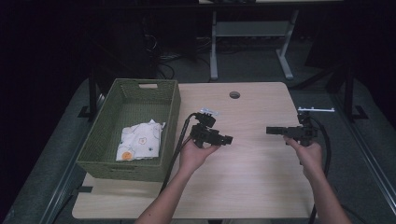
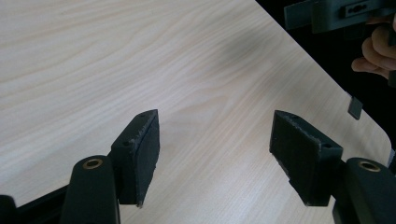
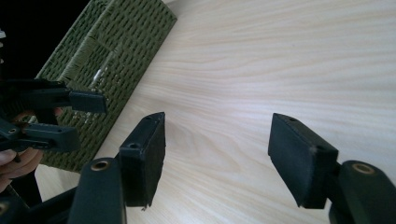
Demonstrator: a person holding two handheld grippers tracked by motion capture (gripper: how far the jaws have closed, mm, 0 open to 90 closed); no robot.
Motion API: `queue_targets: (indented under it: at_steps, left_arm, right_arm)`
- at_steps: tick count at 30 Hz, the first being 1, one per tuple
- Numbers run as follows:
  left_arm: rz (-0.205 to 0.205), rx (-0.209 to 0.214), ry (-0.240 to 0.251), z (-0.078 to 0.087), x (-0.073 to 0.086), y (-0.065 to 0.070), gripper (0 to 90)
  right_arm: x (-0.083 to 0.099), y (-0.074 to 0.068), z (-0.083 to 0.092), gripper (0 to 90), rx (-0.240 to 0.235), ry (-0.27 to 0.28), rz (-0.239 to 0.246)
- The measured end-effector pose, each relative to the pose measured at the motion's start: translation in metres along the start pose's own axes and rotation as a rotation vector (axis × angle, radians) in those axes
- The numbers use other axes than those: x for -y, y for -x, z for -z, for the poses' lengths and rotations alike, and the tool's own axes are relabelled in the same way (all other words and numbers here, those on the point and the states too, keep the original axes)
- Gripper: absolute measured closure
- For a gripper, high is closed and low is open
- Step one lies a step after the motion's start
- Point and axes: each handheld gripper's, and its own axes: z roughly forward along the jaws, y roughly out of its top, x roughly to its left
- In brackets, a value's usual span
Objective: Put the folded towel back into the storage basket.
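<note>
Black left hand-held gripper (image 1: 225, 139), brass screws, thick black cables, bare forearms

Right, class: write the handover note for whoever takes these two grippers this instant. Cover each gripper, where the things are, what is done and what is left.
Left gripper: open, holding nothing, held above the table just right of the basket.
Right gripper: open, holding nothing, held above the table near its right edge, jaws pointing towards the left gripper.
Green woven basket: on the table's left side.
Patterned white cloth: lies folded inside the basket, near its front.
Done, as far as it looks: the cloth is in the basket.
Left: nothing else lies between the grippers, so probably only withdrawing, or lifting the cloth out if that is wanted.
</note>
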Motion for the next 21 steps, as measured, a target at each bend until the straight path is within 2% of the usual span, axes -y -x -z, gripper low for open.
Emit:
queue_targets:
  at_steps: [7,21]
  left_arm:
    - [0.018,0.002,0.003,-0.008,0.007,0.001,32.0]
    - [0.013,-0.006,-0.005,-0.012,0.026,0.000,29.7]
  right_arm:
    - [0.011,0.011,0.007,36.0,0.008,0.001,-0.017]
    - [0.033,0.028,0.023,34.7,0.001,0.014,-0.051]
